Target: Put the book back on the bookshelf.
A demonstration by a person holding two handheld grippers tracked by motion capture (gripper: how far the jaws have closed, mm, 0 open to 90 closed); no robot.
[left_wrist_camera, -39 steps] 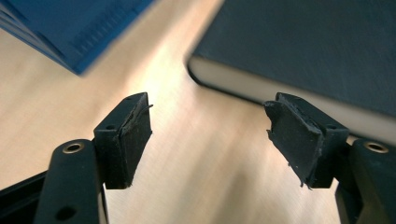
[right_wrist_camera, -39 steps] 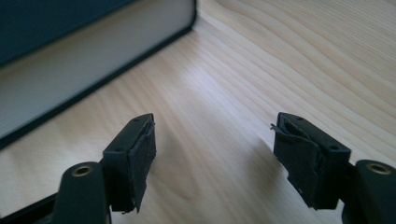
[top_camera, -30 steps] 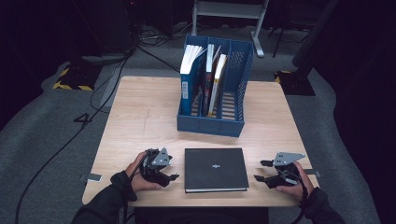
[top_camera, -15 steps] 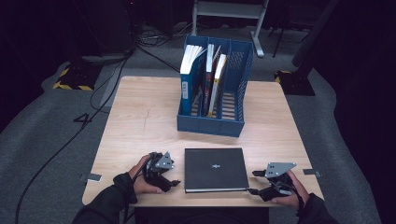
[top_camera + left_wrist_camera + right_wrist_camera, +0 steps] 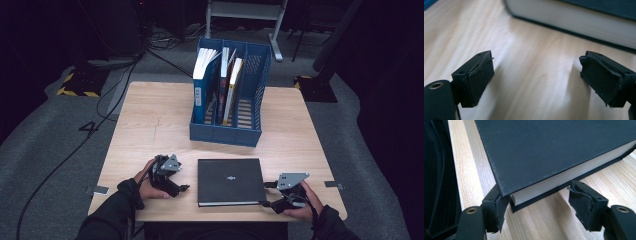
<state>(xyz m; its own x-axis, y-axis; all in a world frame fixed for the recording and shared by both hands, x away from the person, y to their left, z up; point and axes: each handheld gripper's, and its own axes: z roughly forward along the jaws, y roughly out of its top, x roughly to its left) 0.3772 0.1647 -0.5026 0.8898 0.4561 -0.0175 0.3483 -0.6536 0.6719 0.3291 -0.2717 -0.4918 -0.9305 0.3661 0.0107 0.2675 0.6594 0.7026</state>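
Right gripper view, book (image 5: 554,147) corner between fingers (image 5: 584,205)

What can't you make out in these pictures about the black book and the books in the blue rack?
- Black book: the small cover emblem is too tiny to read in the high view.
- Its far end is cut off by the frame in the right gripper view.
- Books in the blue rack: spine lettering too small, lower parts hidden by the rack wall.

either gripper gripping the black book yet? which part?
No. Left gripper is open over bare table. Right gripper straddles the black book at its near corner, pads not pressing; its jaws have just been closing.
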